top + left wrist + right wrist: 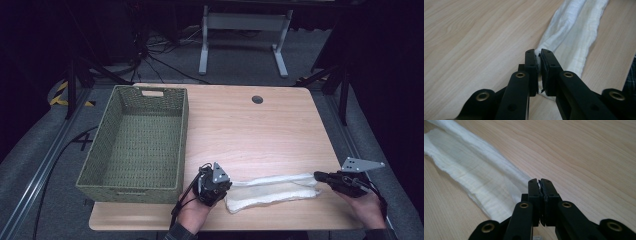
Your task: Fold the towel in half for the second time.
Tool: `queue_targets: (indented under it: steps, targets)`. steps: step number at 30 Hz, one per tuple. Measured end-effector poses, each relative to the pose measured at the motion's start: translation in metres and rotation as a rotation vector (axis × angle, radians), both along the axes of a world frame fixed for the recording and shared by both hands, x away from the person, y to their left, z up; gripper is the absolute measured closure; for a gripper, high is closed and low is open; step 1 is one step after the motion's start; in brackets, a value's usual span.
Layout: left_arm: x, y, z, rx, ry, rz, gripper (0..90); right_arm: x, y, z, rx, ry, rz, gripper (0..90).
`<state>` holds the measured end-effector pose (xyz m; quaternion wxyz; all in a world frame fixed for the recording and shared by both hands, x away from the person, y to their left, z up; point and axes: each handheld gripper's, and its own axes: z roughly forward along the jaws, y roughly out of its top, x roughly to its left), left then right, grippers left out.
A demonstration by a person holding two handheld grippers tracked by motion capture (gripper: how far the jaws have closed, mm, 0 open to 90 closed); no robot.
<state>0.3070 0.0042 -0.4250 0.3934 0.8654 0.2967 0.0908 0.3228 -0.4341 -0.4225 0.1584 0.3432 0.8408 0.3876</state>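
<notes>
A white cloth [272, 191] is lying stretched in a long, folded band across the lower middle of the high view, on the wooden counter [250, 130]; its two ends are reaching toward the lower centre and the lower right of that frame. The left hand-held gripper [225, 186] is sitting at the cloth's left end, its jaws clenched on the fabric; in the left gripper view the left hand-held gripper [538, 55] is pinching a thin edge of cloth [574, 32] between its pads, with the band running away toward the upper right of the frame. The right hand-held gripper [320, 176] is sitting at the cloth's right end, in the lower right of the high view; in the right gripper view the right hand-held gripper [539, 181] is clenched tight with a sliver of white fabric showing between the pads, and the cloth [474, 172] is stretching off toward the upper left of that frame. A green woven basket [100, 150] is standing on the left part of the counter, just beside the left hand [192, 212] and apart from the cloth; the right hand [367, 207] is entering from the bottom right corner. A round hole [257, 99] is showing in the counter near its far edge, in the upper middle of the high view.
</notes>
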Motion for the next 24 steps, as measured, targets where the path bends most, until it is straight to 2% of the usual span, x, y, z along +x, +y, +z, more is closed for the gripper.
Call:
queue_targets:
  steps: [5,10,11,13,18,22,24]
  targets:
    - [-0.008,0.0,-0.003,0.002,0.014,-0.026,84.1,-0.007,-0.003,-0.002,0.005,0.003,0.003,87.0]
    - [-0.016,0.001,-0.009,0.008,0.05,-0.062,83.9,-0.015,-0.004,-0.005,0.009,0.023,0.015,86.5]
    - [-0.017,0.0,-0.01,0.011,0.077,-0.073,83.4,-0.016,-0.004,-0.005,0.01,0.027,0.014,86.1]
    - [-0.019,0.0,-0.011,0.009,0.094,-0.083,78.7,-0.018,-0.006,-0.006,0.015,0.036,0.018,82.6]
    - [-0.017,0.001,-0.001,-0.022,0.066,-0.09,73.4,-0.02,-0.008,0.002,0.061,0.002,0.007,77.4]
    - [-0.009,-0.002,0.008,-0.032,0.058,-0.084,75.4,-0.015,-0.003,0.008,0.064,-0.02,0.015,76.7]
    - [-0.003,-0.008,0.009,-0.027,0.056,-0.098,79.3,-0.01,0.002,0.008,0.062,-0.019,0.026,79.7]
